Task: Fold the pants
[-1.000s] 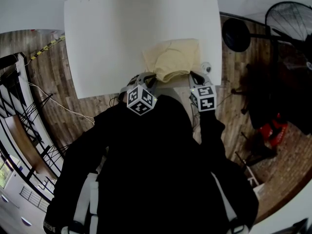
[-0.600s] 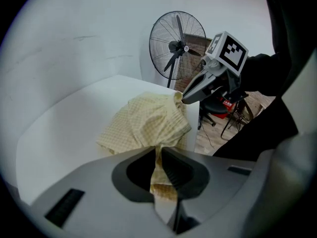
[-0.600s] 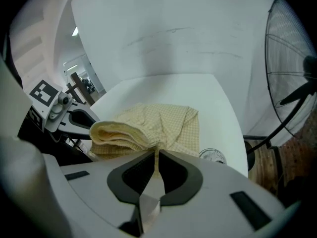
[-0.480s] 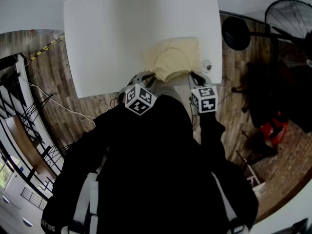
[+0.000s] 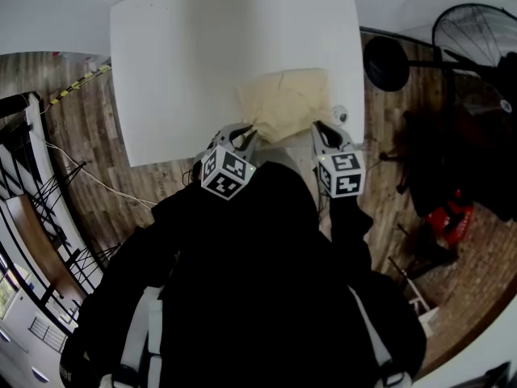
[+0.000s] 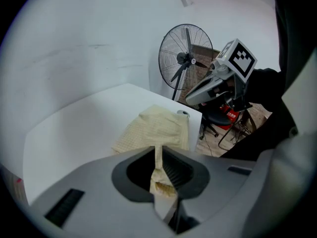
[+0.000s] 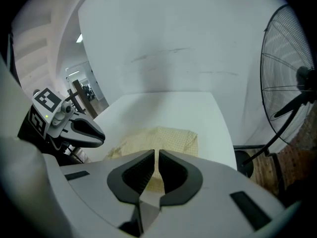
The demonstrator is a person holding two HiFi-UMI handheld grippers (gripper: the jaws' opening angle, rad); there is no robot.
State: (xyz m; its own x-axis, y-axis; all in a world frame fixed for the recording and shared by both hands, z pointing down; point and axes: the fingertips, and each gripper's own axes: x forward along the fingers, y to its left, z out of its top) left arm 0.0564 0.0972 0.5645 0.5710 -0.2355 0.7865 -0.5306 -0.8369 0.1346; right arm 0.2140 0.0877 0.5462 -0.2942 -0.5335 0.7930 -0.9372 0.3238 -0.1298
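Pale yellow pants point(image 5: 284, 102) lie bunched at the near right corner of the white table point(image 5: 186, 63). My left gripper point(image 5: 245, 135) holds their near left edge. In the left gripper view its jaws are shut, with a strip of the fabric point(image 6: 158, 170) pinched between them, and the rest of the pants point(image 6: 157, 129) spreads ahead. My right gripper point(image 5: 321, 130) is at the near right edge of the cloth. Its jaws point(image 7: 157, 155) are closed together over the yellow cloth point(image 7: 163, 138).
A small round object point(image 5: 340, 113) sits at the table corner beside the pants. A standing fan point(image 5: 477, 31) and a black round base point(image 5: 386, 59) are right of the table. The person's dark torso point(image 5: 258, 281) presses against the near table edge. Cables point(image 5: 81, 168) lie on the wooden floor at left.
Both grippers have drawn back slightly toward the person, still holding the near edge of the pants. The cloth has hardly shifted on the table.
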